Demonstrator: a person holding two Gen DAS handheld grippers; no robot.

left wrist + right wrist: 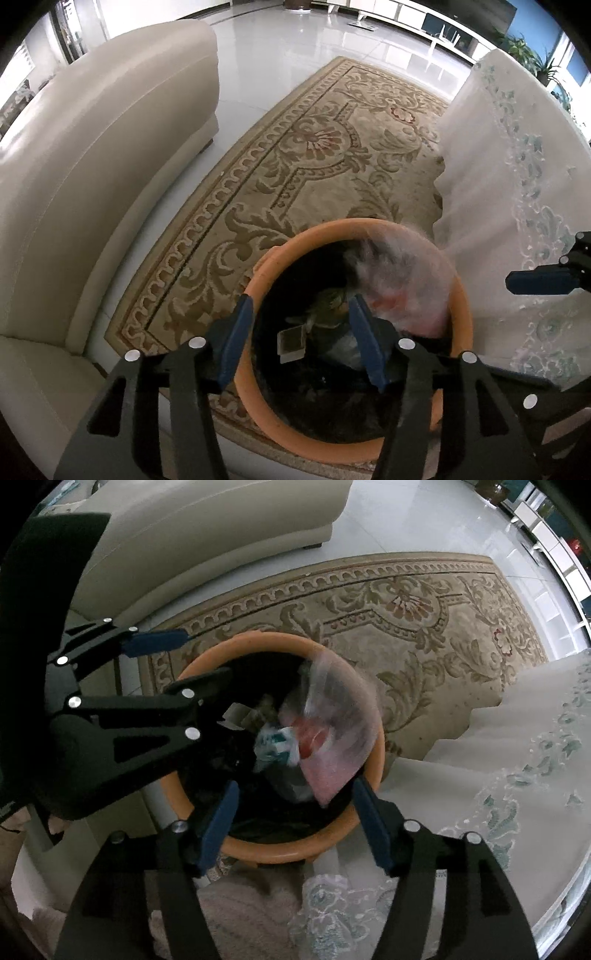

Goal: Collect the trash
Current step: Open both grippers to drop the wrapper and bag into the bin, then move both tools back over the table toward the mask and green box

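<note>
Clear plastic bag (pixel 332 731), blurred, at right side of orange bin (pixel 461 332) opening, over other trash inside. Left gripper (pixel 301 339) wide, empty, above bin; right gripper (pixel 295 823) wide too, empty, at near rim. Patterned rug (pixel 314 155) under bin, sofa (pixel 92 166) far left.

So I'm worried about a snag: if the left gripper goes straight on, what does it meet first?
Probably the trash down in the orange bin; the left gripper points into its mouth, open. Depth is unclear.

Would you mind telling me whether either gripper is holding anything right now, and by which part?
Nothing is held: both grippers' jaws stand open above the orange bin; the plastic bag is loose.
</note>
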